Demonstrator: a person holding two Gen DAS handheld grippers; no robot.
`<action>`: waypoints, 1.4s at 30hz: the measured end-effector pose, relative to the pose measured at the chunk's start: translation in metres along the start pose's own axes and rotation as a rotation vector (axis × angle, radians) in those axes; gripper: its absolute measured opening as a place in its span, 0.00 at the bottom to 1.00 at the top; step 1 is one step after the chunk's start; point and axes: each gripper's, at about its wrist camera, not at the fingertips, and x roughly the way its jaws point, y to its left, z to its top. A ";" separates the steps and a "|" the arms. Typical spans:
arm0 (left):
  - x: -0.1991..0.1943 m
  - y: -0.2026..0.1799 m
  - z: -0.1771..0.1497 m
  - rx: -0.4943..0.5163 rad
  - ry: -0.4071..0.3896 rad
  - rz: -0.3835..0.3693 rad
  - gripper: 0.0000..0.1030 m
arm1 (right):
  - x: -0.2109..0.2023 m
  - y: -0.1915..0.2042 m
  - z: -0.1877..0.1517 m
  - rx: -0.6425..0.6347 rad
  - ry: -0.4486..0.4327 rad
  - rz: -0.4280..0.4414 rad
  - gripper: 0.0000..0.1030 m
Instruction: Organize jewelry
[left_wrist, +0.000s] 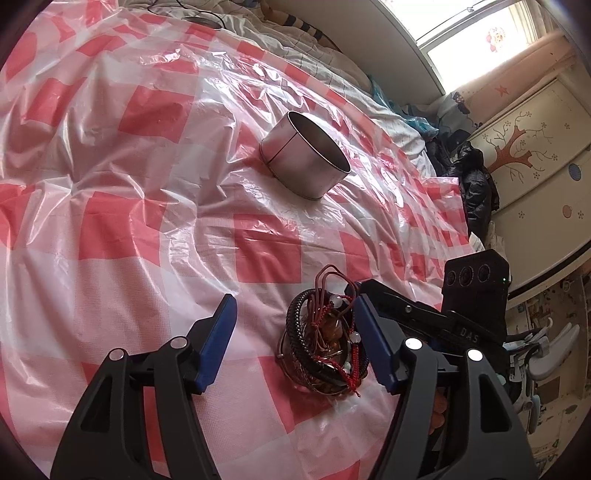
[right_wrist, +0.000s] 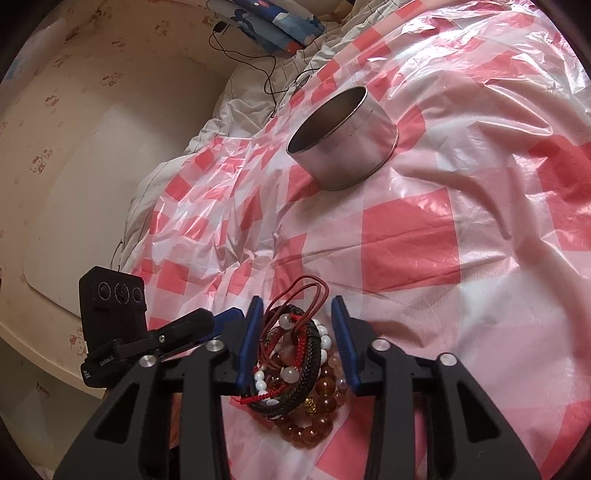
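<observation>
Checked plastic sheet (left_wrist: 110, 229); bracelet heap (right_wrist: 299, 369) between right fingers (right_wrist: 341, 332), contact unclear; left fingers (left_wrist: 218, 332) apart.

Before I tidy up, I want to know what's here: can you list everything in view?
Tangled pile of bracelets: one heap; amber beads, white beads, black braid, red cords; on the sheet, near the camera.
Round metal tin: one, silver, open-topped, farther back on the sheet.
Checked plastic sheet: one, red and white, spread over the bed.
Quilt: one, pale, beyond the sheet.
Black cable: one, on the quilt.
Left gripper: black with blue pads, open, pile by its right pad.
Right gripper: black with blue pads, straddling the pile.
</observation>
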 end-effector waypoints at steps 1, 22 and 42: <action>0.001 -0.001 0.000 0.000 0.000 0.000 0.61 | 0.002 -0.001 0.001 0.001 0.003 0.006 0.16; 0.026 -0.056 0.001 0.397 -0.039 0.149 0.62 | -0.087 0.026 0.017 -0.083 -0.335 0.230 0.03; 0.034 -0.038 0.012 0.325 -0.011 0.092 0.00 | -0.079 0.017 0.018 -0.046 -0.301 0.221 0.03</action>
